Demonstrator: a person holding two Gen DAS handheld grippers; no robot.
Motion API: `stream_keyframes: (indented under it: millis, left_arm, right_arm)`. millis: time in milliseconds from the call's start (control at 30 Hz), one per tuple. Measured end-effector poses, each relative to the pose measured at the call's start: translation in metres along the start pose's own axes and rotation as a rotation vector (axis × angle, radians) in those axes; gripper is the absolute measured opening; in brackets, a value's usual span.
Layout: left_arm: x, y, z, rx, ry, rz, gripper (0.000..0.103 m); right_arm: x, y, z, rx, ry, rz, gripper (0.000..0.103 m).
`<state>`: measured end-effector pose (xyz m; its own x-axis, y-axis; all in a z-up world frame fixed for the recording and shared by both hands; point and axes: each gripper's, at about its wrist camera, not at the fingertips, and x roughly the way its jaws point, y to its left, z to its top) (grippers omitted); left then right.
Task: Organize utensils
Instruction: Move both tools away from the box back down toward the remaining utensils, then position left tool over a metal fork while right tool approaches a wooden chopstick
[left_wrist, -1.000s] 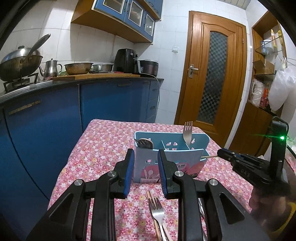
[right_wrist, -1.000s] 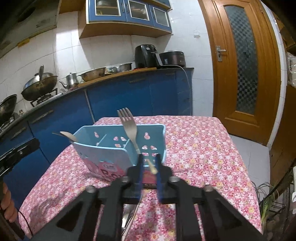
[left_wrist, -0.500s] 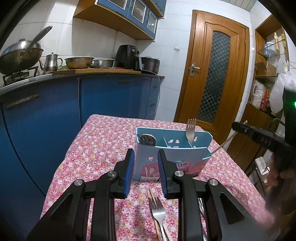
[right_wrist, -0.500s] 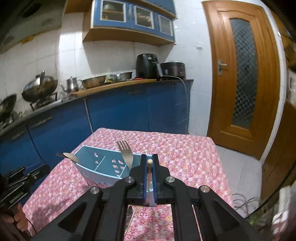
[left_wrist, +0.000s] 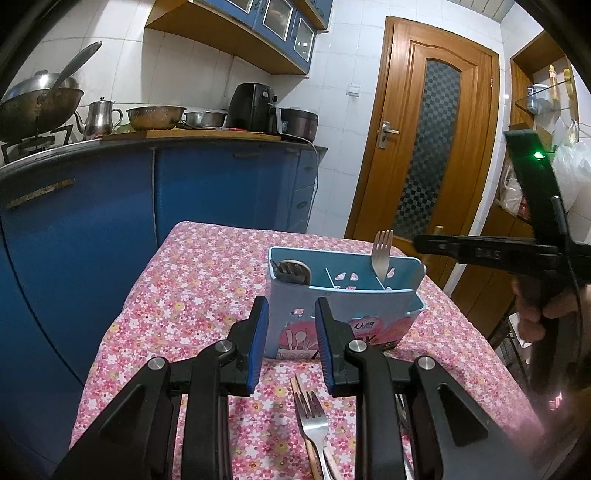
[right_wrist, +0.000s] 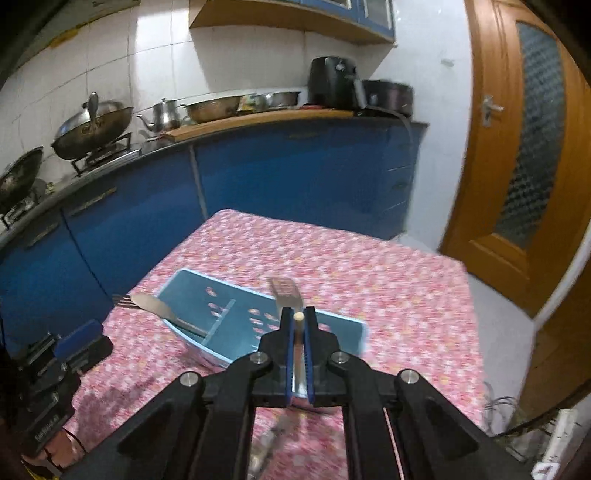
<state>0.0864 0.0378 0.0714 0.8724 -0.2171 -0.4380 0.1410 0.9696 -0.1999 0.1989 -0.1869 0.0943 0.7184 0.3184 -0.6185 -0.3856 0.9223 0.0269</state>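
A light blue utensil caddy (left_wrist: 345, 295) stands on the pink floral tablecloth (left_wrist: 192, 280); it also shows in the right wrist view (right_wrist: 236, 332). A fork (left_wrist: 381, 251) stands in its right compartment, and a spoon and fork (left_wrist: 291, 269) lie in its left one. My left gripper (left_wrist: 290, 347) is open and empty, just in front of the caddy. A loose fork (left_wrist: 314, 424) and chopsticks lie below it. My right gripper (right_wrist: 298, 350) is shut on a wooden chopstick (right_wrist: 297, 317), held high above the caddy's right end.
Blue kitchen cabinets (left_wrist: 92, 221) with woks, kettle and bowls run along the left. A wooden door (left_wrist: 424, 147) is behind the table. The table's far edge (right_wrist: 332, 229) faces the cabinets. A wooden shelf unit (left_wrist: 517, 240) stands at the right.
My right gripper has lifted the chopstick from beside the caddy and swung it upward, now pointing along its fingers above the caddy. My left gripper has barely moved.
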Motion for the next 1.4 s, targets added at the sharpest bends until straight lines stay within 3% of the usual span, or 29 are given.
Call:
stream_keyframes:
  millis: [67, 133, 167, 533, 933, 1133, 1400]
  left_arm:
    - [0.001, 0.001, -0.001, -0.004, 0.003, -0.001, 0.025]
    - [0.002, 0.002, -0.001, -0.007, 0.007, 0.0, 0.025]
    - [0.003, 0.002, -0.001, -0.008, 0.009, 0.0, 0.025]
    - [-0.006, 0.005, 0.003, -0.005, 0.019, 0.007, 0.025]
    - [-0.05, 0.009, 0.009, 0.021, 0.064, 0.016, 0.025]
    - [-0.062, 0.012, -0.001, 0.011, 0.109, 0.014, 0.025]
    - [-0.061, 0.003, -0.024, 0.076, 0.172, 0.022, 0.025]
  right_arm:
    - [0.005, 0.001, 0.002, 0.011, -0.014, 0.022, 0.02]
    - [0.004, 0.002, 0.002, 0.024, -0.054, 0.04, 0.047]
    - [0.001, 0.002, 0.003, 0.033, -0.083, 0.055, 0.048]
    - [-0.036, -0.006, -0.004, 0.097, -0.174, 0.061, 0.048]
    - [-0.072, 0.004, -0.056, 0.144, -0.103, 0.05, 0.048]
    - [-0.08, 0.012, -0.083, 0.166, -0.052, 0.018, 0.048]
    - [-0.071, 0.022, -0.128, 0.218, 0.014, -0.013, 0.048]
